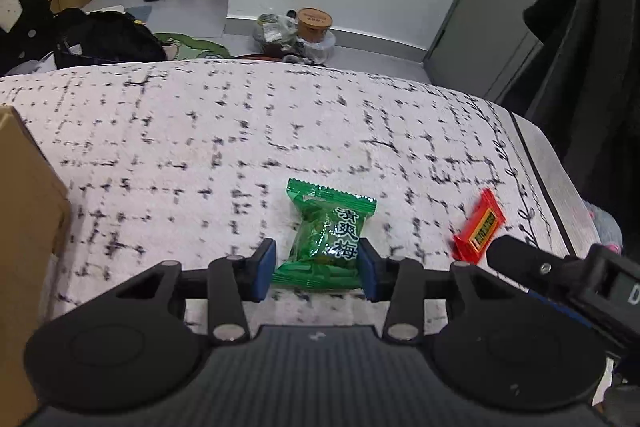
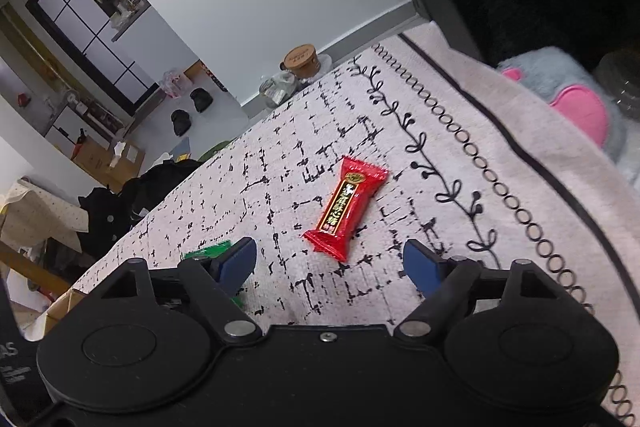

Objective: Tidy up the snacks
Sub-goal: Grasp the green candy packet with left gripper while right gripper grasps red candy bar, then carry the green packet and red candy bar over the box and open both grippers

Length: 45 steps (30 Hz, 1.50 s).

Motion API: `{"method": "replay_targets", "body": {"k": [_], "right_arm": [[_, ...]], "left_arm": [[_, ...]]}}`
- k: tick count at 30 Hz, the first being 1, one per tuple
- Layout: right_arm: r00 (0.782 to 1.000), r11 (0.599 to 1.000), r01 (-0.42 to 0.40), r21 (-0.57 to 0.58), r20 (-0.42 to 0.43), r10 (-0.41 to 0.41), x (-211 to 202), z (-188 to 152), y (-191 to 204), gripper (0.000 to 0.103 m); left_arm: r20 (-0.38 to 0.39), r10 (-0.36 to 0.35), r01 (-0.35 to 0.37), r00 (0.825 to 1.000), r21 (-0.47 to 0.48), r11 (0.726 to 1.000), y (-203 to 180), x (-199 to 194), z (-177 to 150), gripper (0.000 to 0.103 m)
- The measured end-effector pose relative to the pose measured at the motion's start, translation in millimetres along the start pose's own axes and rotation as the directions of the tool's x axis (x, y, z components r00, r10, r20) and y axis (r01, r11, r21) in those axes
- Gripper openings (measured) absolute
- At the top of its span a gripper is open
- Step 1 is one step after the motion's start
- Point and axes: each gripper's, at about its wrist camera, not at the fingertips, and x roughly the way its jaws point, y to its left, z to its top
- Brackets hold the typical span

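A green plum-candy packet [image 1: 328, 239] lies on the patterned white cloth [image 1: 200, 131]. My left gripper [image 1: 318, 269] straddles its near end with both blue pads beside the wrapper; the right pad touches it and a small gap shows on the left, so the jaws are not closed on it. A red snack bar [image 2: 347, 202] lies on the cloth just ahead of my right gripper [image 2: 330, 261], which is open and empty. The red bar also shows in the left wrist view [image 1: 478, 227], partly behind the right gripper's body. A corner of the green packet [image 2: 208, 251] peeks out behind my right gripper's left finger.
A cardboard box [image 1: 24, 247] stands at the left edge of the cloth. A grey and pink plush toy [image 2: 568, 95] lies off the cloth's right border. Beyond the far edge the floor holds bags, jars [image 1: 296, 35] and shoes. A dark coat hangs on the right.
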Motion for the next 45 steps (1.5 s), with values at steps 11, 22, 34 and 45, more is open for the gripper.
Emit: {"method": "replay_targets", "body": {"k": [11,22,34,45], "right_arm": [[0.997,0.997,0.08,-0.003,0.012,-0.08,37,9,11,0.077],[0.982,0.974,0.191,-0.121,0.009,-0.191,47,11,22,0.028],[0.999,0.994,0.042,-0.097,0.039,-0.038,11,-1,26,0.02],[0.99,0.984,-0.113,-0.138,0.066,0.123,-20,5,69,0.02]], "left_arm": [[0.054,0.044,-0.043,0.998,-0.013,0.999,27,-23,20,0.042],[0.079,0.076,-0.074,0.994,-0.02,0.997,42,-42,26,0.042],[0.137,0.102,-0.098,0.985,-0.041,0.994,58,-81,24,0.042],[0.215,0.104,-0.094,0.971,-0.057,0.994,76,-132,29,0.042]]}}
